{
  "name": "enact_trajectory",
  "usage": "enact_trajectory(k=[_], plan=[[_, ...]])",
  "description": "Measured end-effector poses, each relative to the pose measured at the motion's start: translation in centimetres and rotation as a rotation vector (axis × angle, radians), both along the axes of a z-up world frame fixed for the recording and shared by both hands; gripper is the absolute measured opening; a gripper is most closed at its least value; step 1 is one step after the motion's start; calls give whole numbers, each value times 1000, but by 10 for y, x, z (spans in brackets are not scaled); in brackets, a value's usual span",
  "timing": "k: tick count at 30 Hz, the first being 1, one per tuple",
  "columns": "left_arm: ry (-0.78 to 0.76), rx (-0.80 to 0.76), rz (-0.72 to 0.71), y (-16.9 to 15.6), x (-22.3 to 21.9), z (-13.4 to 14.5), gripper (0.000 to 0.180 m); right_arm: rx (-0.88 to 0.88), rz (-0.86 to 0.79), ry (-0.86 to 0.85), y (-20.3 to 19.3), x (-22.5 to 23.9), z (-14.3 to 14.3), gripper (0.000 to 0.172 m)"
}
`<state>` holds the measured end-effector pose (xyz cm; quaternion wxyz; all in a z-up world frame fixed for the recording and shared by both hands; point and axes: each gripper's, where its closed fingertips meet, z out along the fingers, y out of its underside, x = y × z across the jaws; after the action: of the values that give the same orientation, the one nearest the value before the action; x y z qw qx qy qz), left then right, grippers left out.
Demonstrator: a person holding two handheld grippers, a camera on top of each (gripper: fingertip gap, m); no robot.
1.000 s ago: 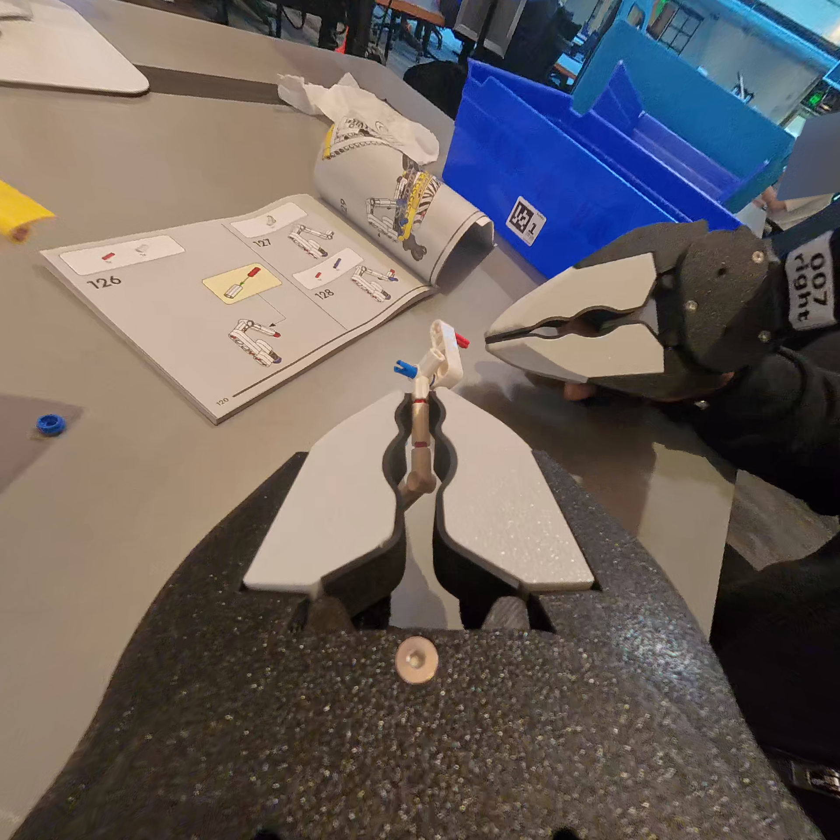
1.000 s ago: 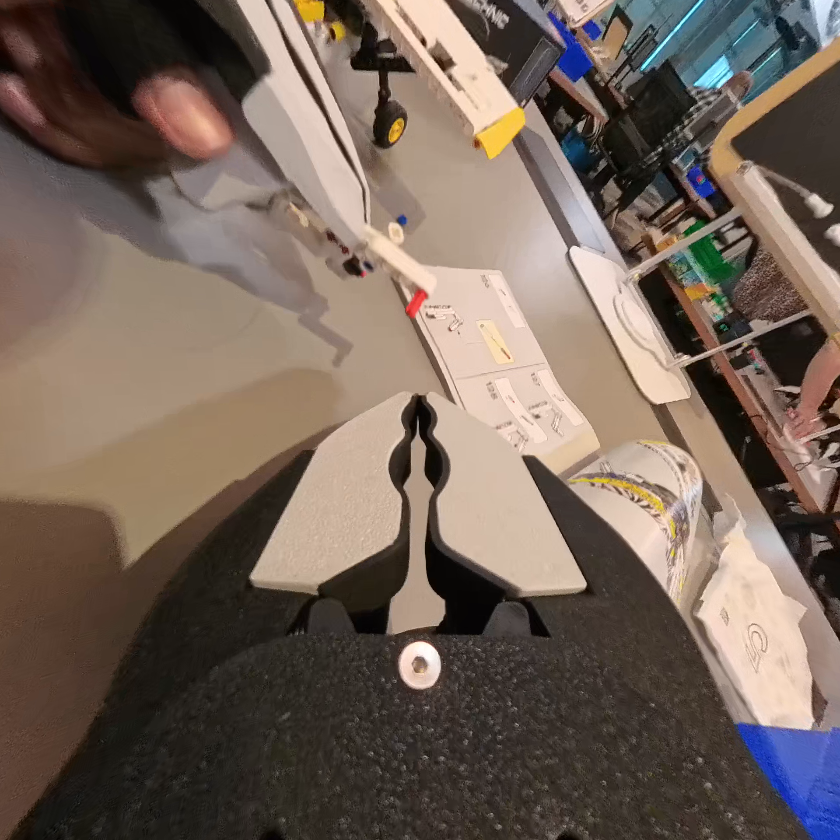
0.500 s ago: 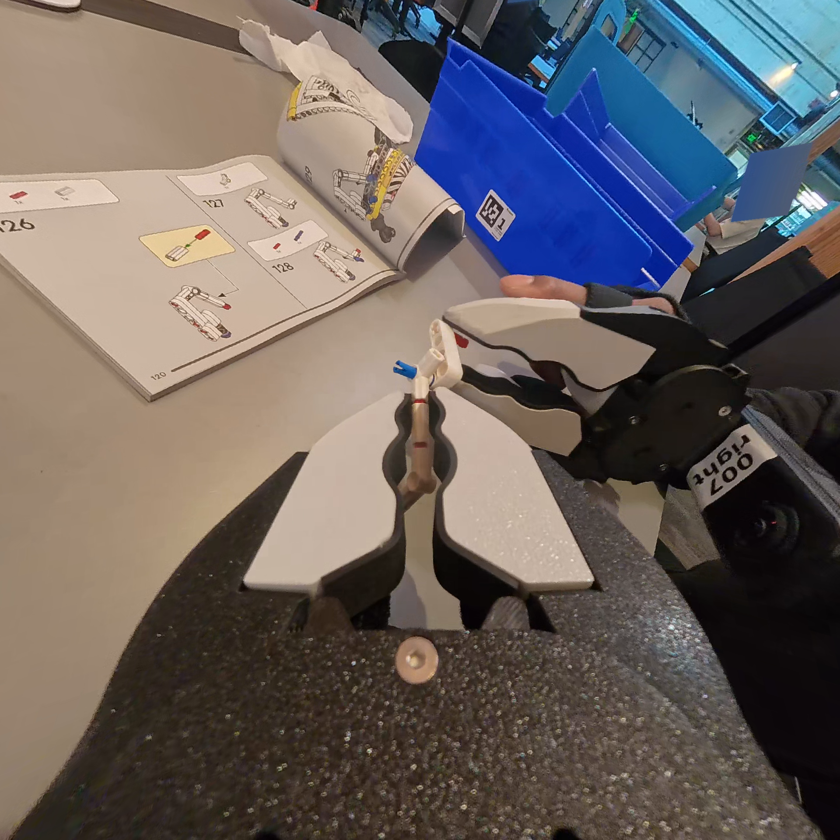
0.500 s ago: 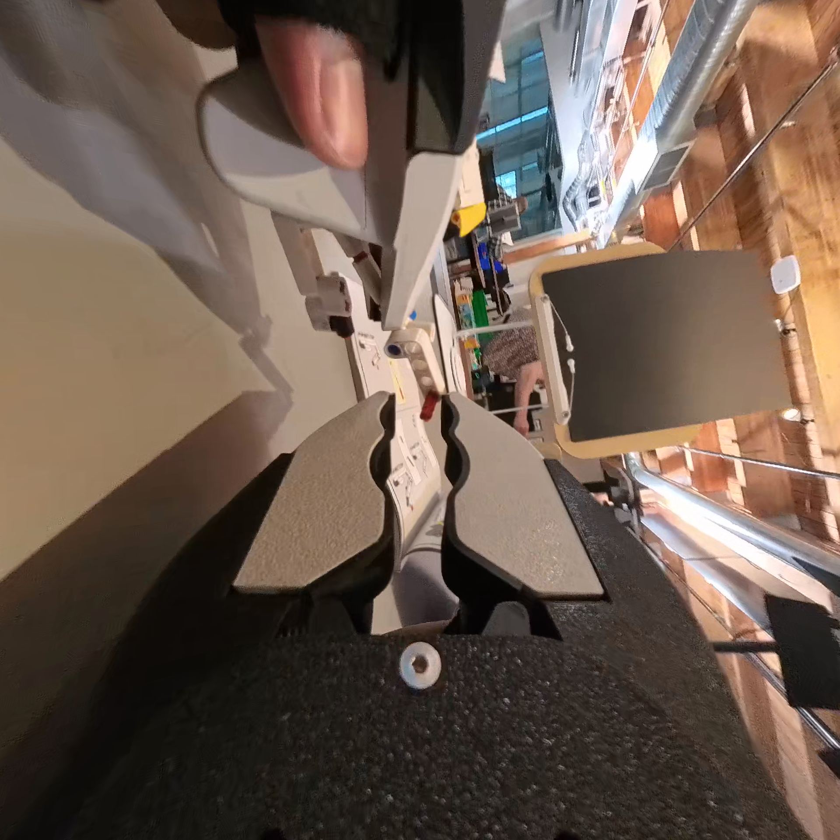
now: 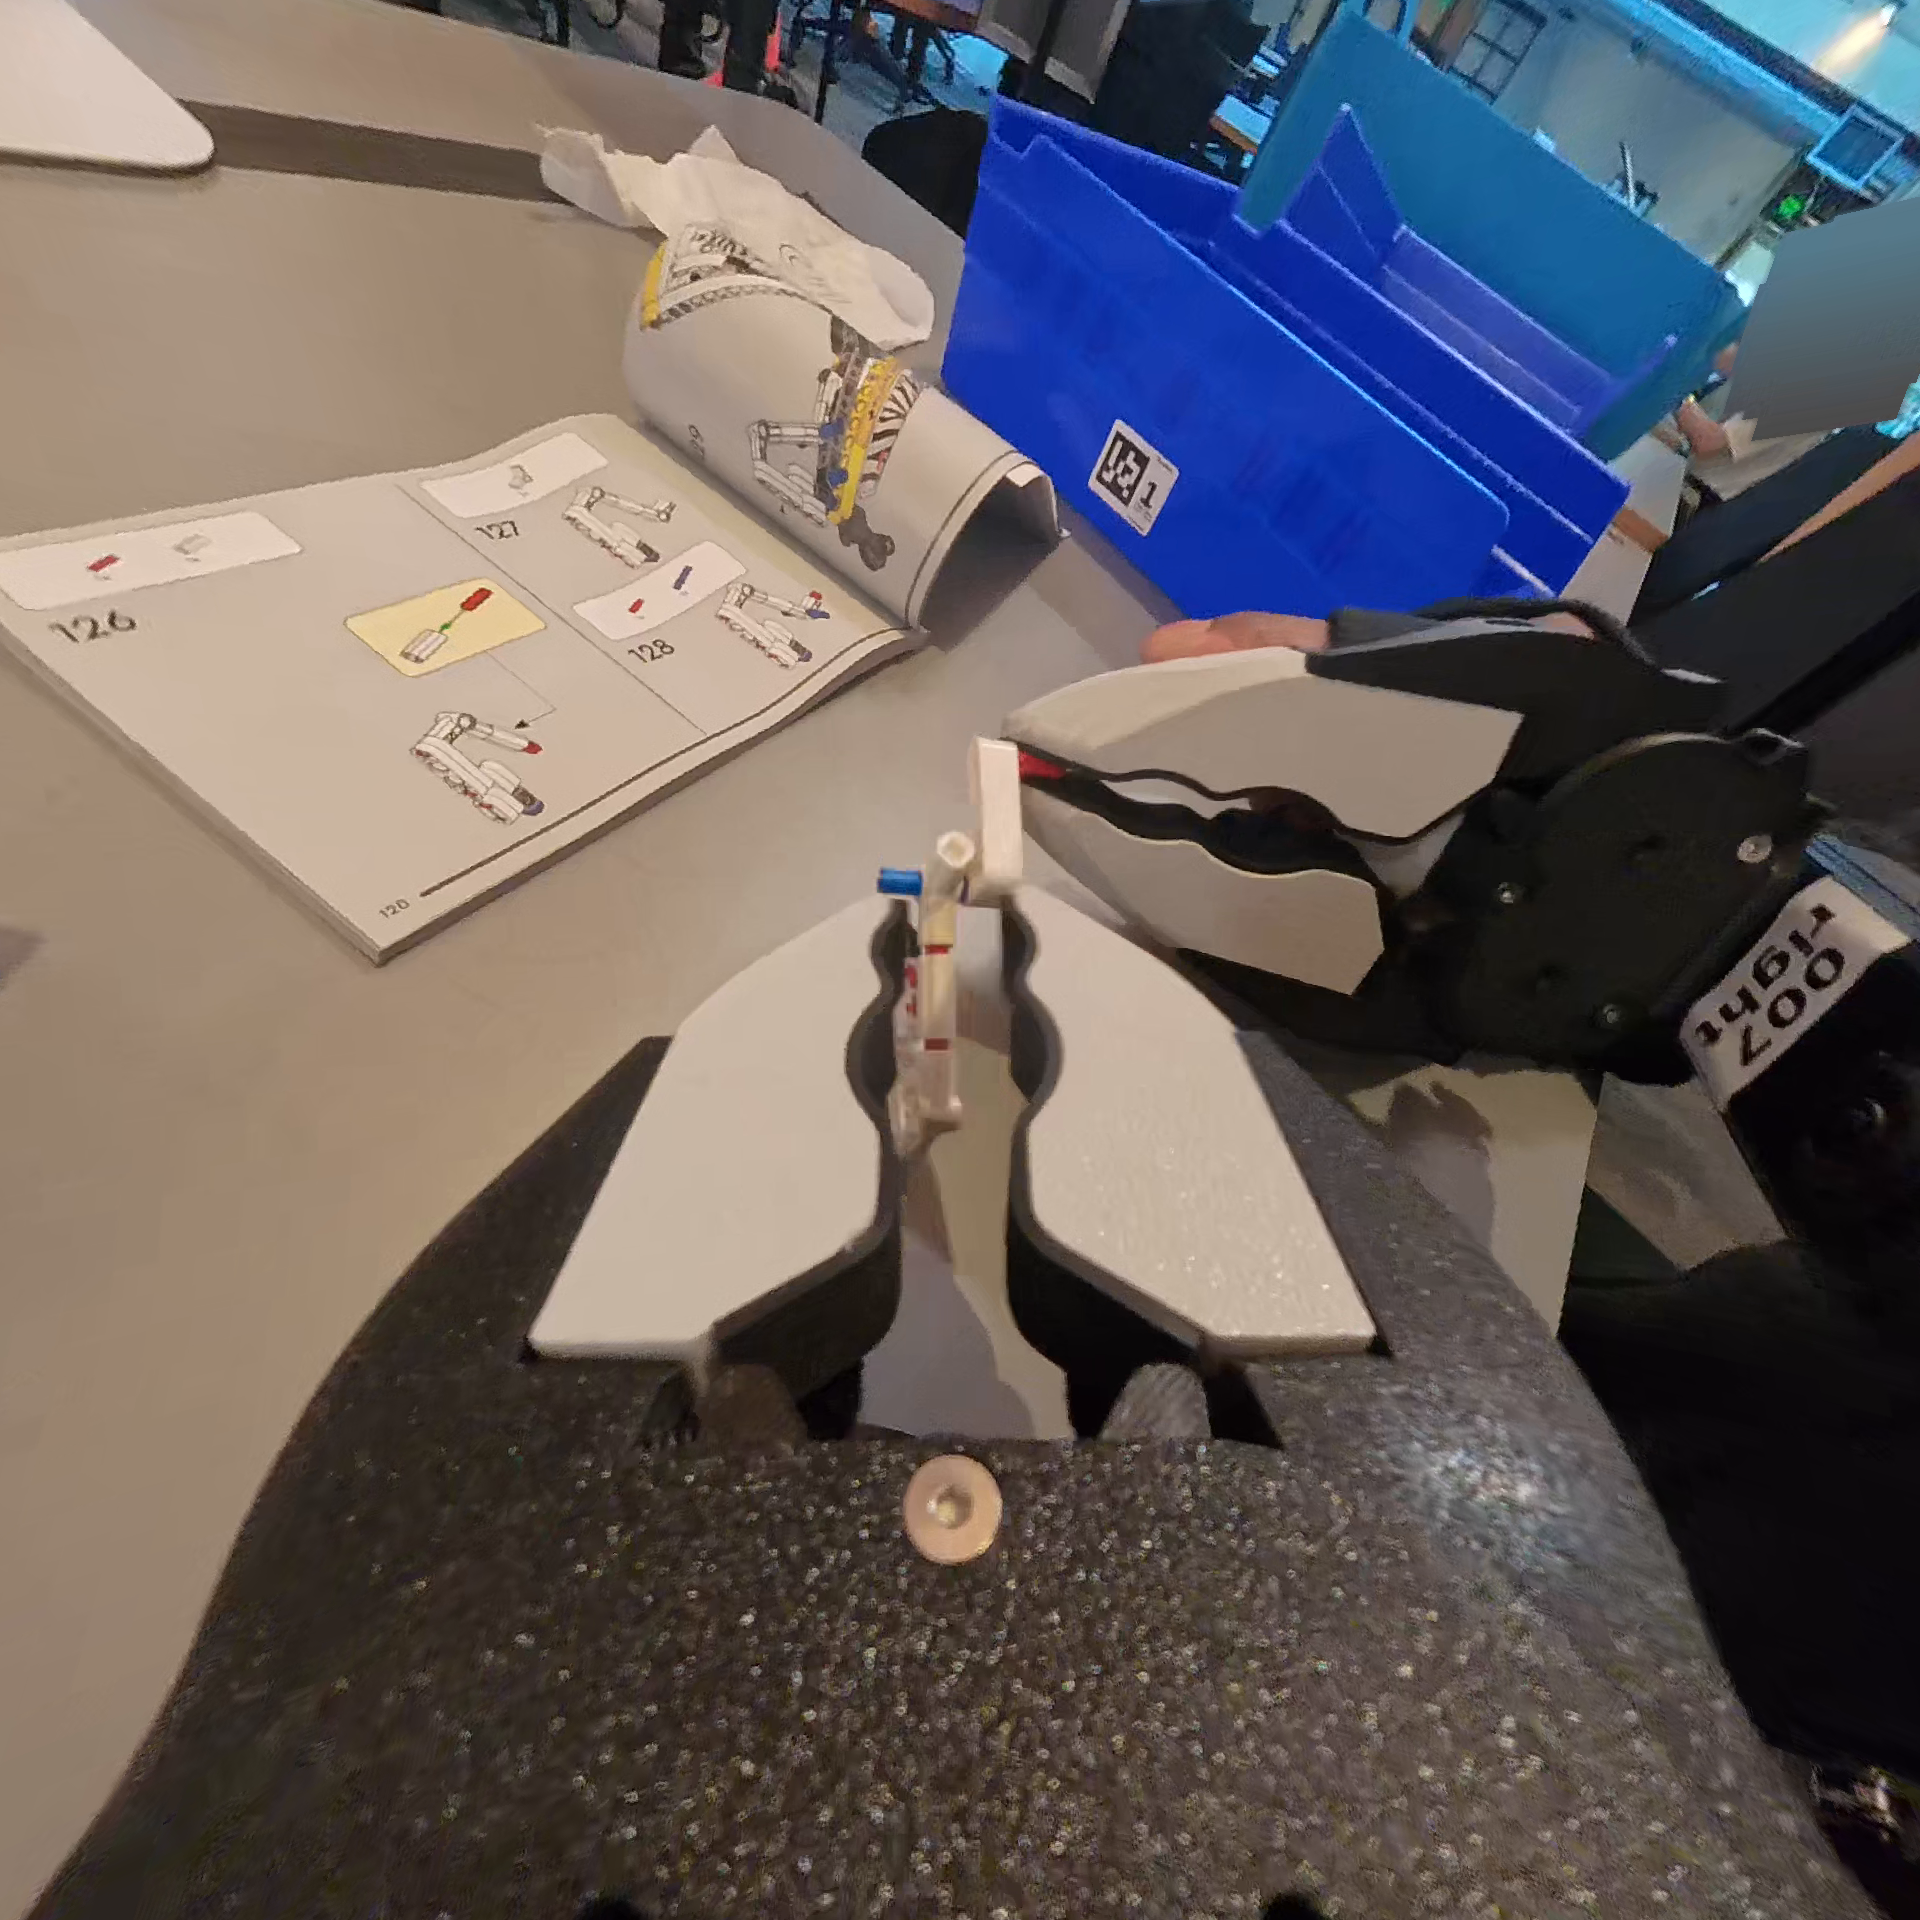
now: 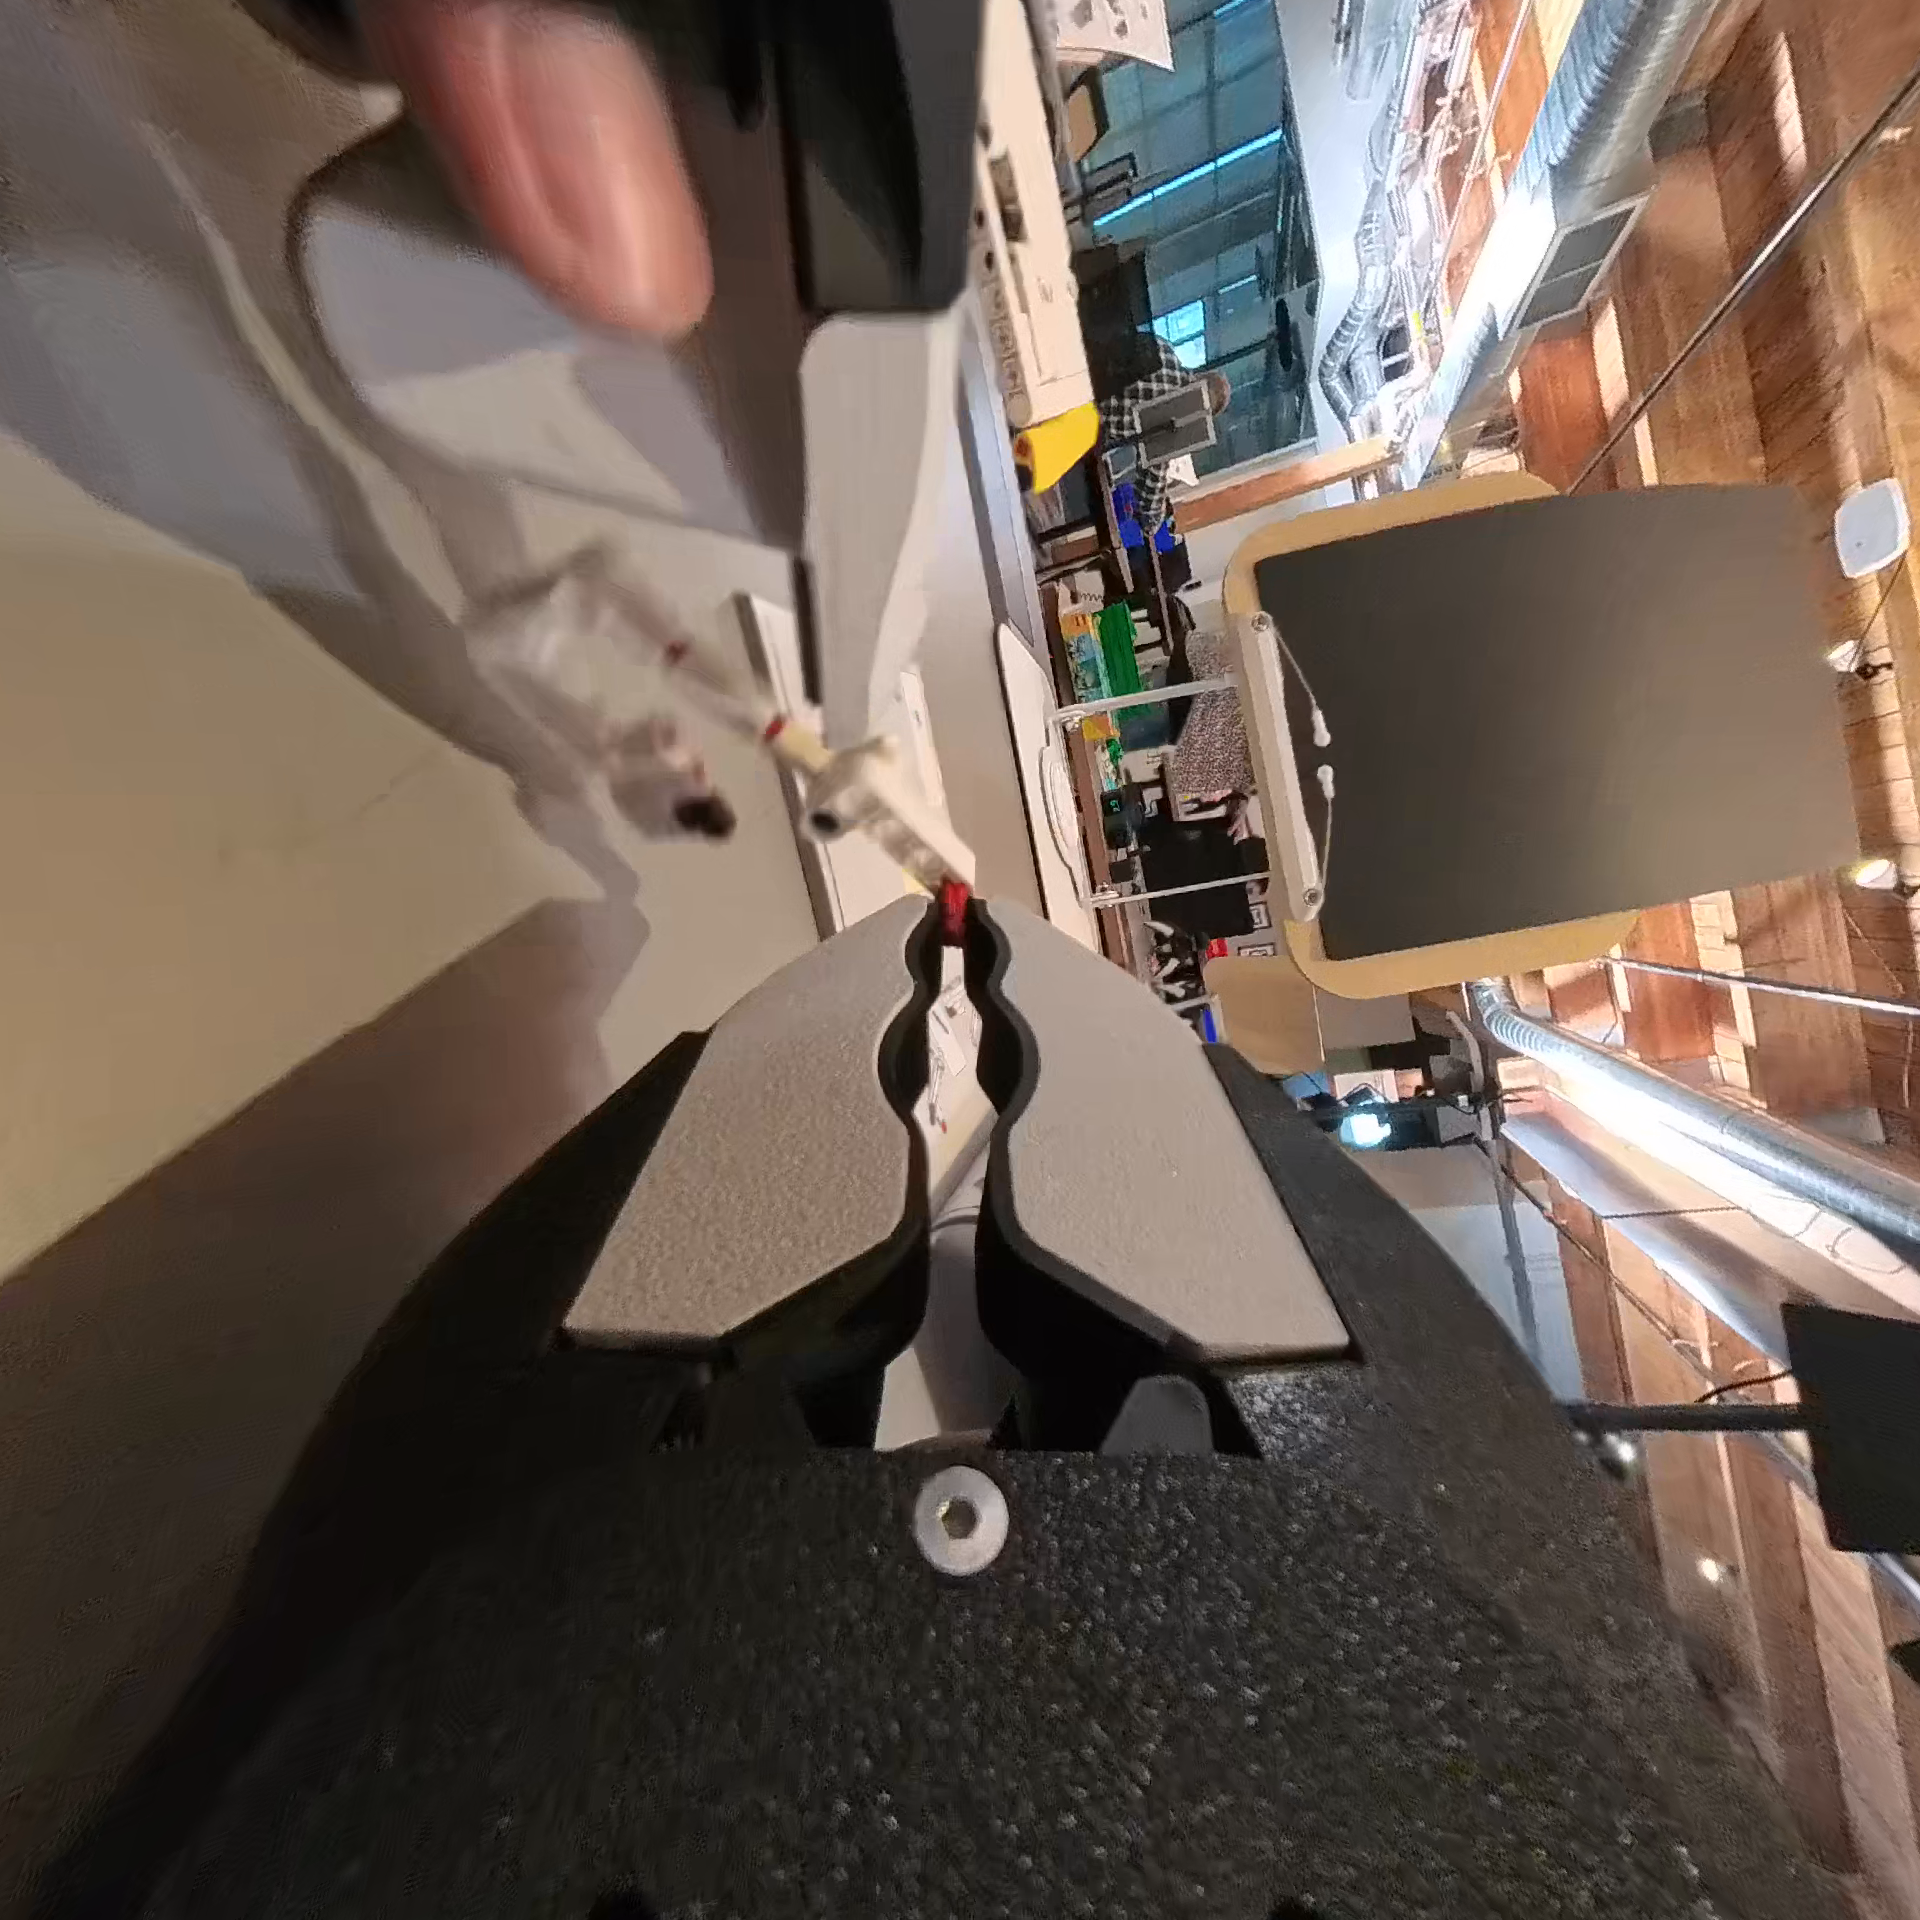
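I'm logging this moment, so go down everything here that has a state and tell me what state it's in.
Left gripper: jaws apart, gap beside the assembly.
Right gripper: shut on the red pin.
White brick assembly: upright, off the table.
Instruction booklet: lying open, far pages curled over.
Blue bin: open-topped.

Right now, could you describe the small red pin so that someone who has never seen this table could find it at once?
Start at the big blue bin on the grey table and come toward the two grippers meeting in front of it. The right gripper pinches the red pin at its fingertips. It is the only red tip, plugged into the white beam of the little white assembly.
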<state>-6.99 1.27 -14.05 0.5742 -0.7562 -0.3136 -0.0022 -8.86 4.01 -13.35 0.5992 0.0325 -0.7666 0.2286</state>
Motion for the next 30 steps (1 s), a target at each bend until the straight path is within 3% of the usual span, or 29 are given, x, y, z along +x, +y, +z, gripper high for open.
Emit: enact_trajectory(k=[2, 4, 11, 16, 26, 28, 30], plan=[[37, -27, -17, -3, 0, 3, 33, 33, 35, 22, 0, 2, -2, 3], [89, -59, -55, -2, 2, 9, 35, 52, 57, 43, -1, 4, -2, 3], [271, -340, -169, 20, 2, -8, 30, 58, 85, 51, -5, 5, 1, 3], [366, -365, -127, 26, -9, -10, 18, 90, 69, 60, 0, 2, -1, 3], [317, -323, -9, 28, -14, -17, 16, 145, 17, 69, 6, 3, -10, 3], [278, -338, 147, 2, -41, -17, 9, 144, 43, 106, 6, 13, -6, 3], [230, -289, 115, 0, -39, -16, 9, 135, 38, 89, 9, 20, -10, 3]])
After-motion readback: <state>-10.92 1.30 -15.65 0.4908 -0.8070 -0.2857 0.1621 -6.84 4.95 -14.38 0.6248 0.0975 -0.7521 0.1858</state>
